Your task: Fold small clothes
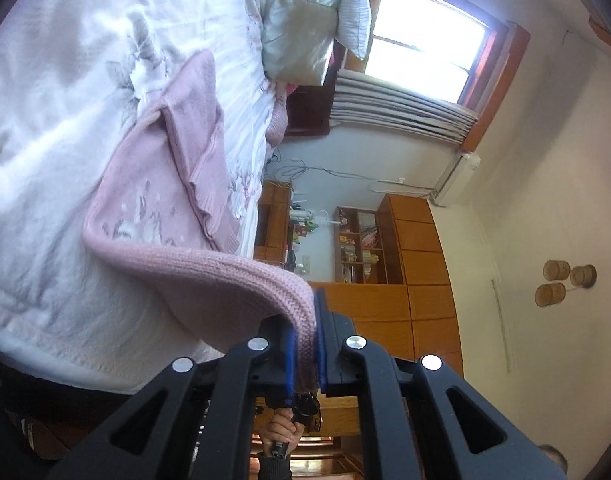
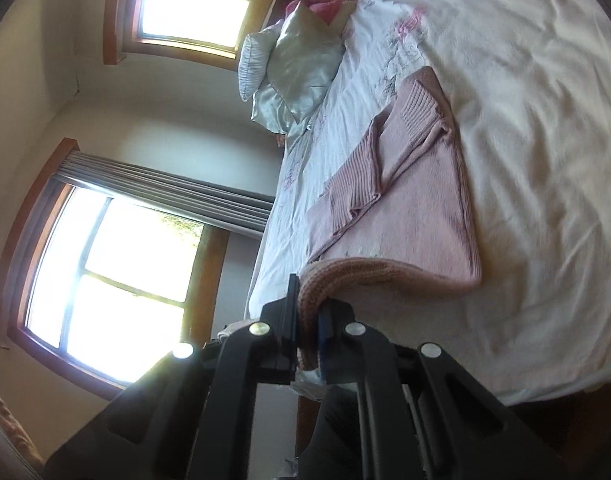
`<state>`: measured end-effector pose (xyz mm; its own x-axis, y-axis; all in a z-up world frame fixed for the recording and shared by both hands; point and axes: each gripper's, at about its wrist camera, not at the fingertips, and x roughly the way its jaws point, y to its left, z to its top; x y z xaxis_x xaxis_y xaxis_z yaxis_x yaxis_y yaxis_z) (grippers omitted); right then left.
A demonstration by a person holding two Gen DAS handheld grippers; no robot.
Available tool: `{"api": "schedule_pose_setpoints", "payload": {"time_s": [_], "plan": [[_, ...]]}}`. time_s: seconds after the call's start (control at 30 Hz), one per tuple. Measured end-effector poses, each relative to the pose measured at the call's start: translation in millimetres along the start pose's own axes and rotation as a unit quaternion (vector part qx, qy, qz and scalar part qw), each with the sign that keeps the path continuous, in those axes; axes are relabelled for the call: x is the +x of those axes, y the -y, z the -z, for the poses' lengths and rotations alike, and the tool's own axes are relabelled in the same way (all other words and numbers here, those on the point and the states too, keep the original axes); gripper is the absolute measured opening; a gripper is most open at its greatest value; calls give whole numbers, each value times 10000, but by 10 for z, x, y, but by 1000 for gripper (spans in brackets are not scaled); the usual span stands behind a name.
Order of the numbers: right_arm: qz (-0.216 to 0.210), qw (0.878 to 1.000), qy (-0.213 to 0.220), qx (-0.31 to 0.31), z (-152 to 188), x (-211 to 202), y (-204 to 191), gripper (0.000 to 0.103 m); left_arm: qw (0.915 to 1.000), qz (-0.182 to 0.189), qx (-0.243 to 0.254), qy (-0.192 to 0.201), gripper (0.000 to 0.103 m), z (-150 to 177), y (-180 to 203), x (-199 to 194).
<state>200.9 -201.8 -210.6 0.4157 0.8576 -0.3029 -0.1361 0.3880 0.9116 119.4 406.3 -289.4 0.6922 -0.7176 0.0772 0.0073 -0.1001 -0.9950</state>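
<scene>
A pink knitted sweater (image 1: 153, 208) lies on a white bedspread (image 1: 45, 120), its sleeves folded in over the body. My left gripper (image 1: 305, 320) is shut on the ribbed hem at one corner, lifted off the bed. In the right wrist view the same sweater (image 2: 409, 200) lies flat, and my right gripper (image 2: 307, 312) is shut on the opposite end of the hem (image 2: 345, 272), which curls up from the bed. Both views are rolled sideways. Below the left gripper a hand (image 1: 279, 428) grips the other tool.
Silvery pillows (image 1: 301, 28) and a striped pillow (image 2: 253, 64) sit at the head of the bed. A pink item (image 2: 325, 4) lies behind them. Wooden cabinets (image 1: 417, 272), shelves and bright windows (image 2: 117, 272) line the walls beyond the bed edge.
</scene>
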Motion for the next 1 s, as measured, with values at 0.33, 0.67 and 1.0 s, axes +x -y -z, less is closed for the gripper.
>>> {"api": "schedule_pose_setpoints", "payload": {"time_s": [0.33,0.67,1.0], "plan": [[928,9938,-288,540,-855,789,603,7,9950,-786,-570,235,8,-933,-316,646],[1211,9886,-599,661,-1252,1191,934,52,9848,-1558,-701,322,31,-1399,-730,898],[2022,9708,-982,-833,-1251,1188,567,49,9485,-2843,1334,-417,42,-1453,-151,1086]]}}
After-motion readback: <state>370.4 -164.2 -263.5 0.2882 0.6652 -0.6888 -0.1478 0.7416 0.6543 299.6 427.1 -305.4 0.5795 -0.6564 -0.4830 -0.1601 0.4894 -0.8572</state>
